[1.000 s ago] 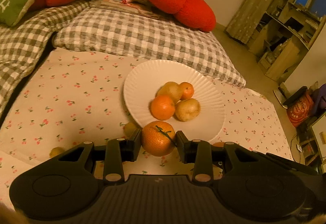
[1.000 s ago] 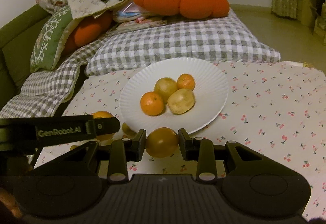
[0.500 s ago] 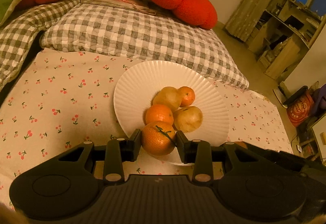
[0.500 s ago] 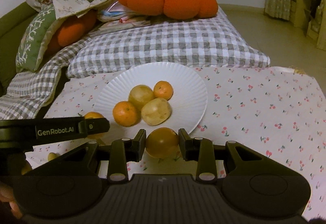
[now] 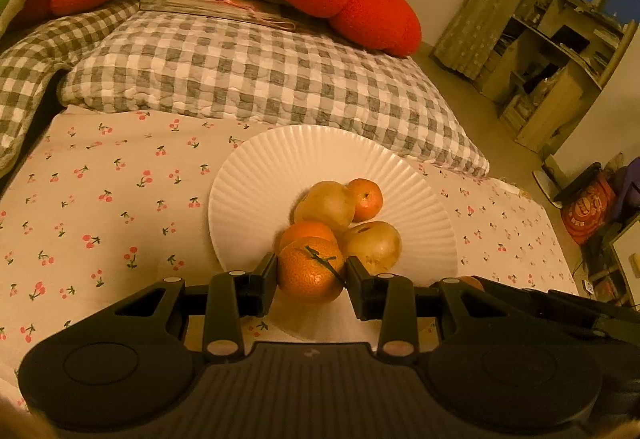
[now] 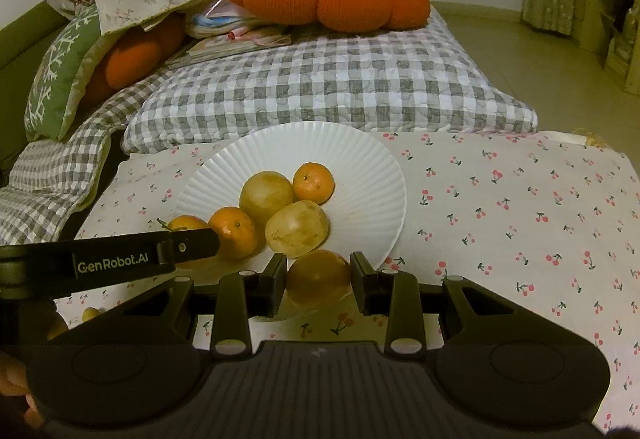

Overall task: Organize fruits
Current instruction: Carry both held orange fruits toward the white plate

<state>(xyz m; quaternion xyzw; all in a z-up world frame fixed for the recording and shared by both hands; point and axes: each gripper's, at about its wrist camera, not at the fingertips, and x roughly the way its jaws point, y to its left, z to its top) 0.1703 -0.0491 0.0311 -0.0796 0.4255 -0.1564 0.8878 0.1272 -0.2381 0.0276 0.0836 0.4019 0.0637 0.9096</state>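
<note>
My left gripper [image 5: 311, 275] is clamped on a stemmed tangerine [image 5: 310, 268], both fingers pressing its sides, held over the near edge of the white ribbed plate [image 5: 256, 191]. My right gripper [image 6: 318, 275] pinches a smooth orange fruit [image 6: 318, 277] just at the plate's [image 6: 372, 175] near rim. On the plate lie two small tangerines [image 6: 313, 182] and two yellowish pears [image 6: 297, 228], bunched together, above the cherry-print cloth [image 6: 520, 207].

Left gripper [image 5: 311, 271] clamped level on something round, reaching ahead of right gripper [image 6: 319, 275], likewise clamped, level, side by side.
</note>
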